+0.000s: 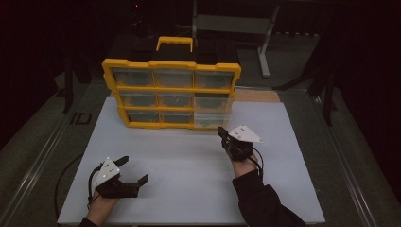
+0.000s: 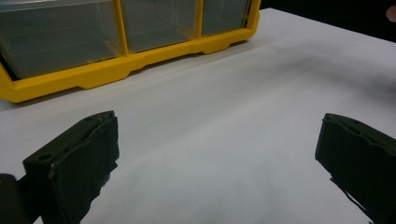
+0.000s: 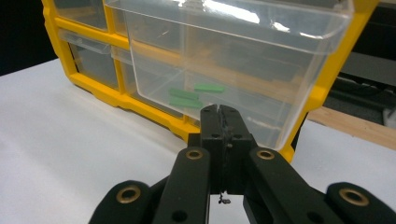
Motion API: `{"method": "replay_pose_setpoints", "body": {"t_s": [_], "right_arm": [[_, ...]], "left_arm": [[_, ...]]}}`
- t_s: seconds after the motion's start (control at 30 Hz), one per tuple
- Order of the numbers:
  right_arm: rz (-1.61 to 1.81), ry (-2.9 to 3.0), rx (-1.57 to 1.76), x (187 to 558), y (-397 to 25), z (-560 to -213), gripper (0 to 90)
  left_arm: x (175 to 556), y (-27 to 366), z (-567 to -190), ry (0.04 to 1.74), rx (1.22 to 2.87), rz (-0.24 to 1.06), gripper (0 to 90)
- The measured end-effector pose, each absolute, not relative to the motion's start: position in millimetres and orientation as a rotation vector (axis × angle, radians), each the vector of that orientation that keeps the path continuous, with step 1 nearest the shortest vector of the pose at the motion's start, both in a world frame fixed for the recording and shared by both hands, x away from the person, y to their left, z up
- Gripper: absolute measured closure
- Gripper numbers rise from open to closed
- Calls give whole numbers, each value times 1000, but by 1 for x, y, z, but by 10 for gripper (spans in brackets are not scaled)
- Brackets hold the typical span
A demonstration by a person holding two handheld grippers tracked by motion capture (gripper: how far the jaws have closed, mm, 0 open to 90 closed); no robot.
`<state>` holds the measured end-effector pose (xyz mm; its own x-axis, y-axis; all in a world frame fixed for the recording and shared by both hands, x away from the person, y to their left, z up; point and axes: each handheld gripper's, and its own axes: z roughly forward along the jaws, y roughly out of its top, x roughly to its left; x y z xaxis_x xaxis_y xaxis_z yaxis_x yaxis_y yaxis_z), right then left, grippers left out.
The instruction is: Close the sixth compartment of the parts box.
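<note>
A white table top [image 1: 189, 170] fills the middle of the high view, with dark surroundings on every side. Toward twelve o'clock on it stands a yellow organiser case [image 1: 171, 93], upright, with a handle on top and a grid of clear drawers. At the case's lower right, about four o'clock on its face, one clear drawer [image 3: 224, 70] is pulled out toward the person; the right gripper view shows three small green strips [image 3: 189, 96] lying on its floor.

The right gripper [image 1: 223, 135] sits just in front of that drawer, at about three o'clock on the table, held by a hand in a dark sleeve. Its jaws are pressed together with nothing between them, their tips just short of the drawer's front wall.

The left gripper [image 1: 133, 170] rests at about eight o'clock on the table, well apart from the case. Its jaws are spread wide over bare white surface, holding nothing.
</note>
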<state>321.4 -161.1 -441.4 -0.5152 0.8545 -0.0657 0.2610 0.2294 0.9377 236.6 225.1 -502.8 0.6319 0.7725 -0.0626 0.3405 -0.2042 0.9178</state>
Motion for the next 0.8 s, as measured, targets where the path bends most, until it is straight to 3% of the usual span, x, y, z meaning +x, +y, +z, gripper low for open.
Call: {"method": "replay_pose_setpoints", "body": {"t_s": [0.8], "right_arm": [[1253, 1885, 1070, 354, -149, -436, 898]], "left_arm": [[237, 226, -503, 897, 1795, 510, 0]]}}
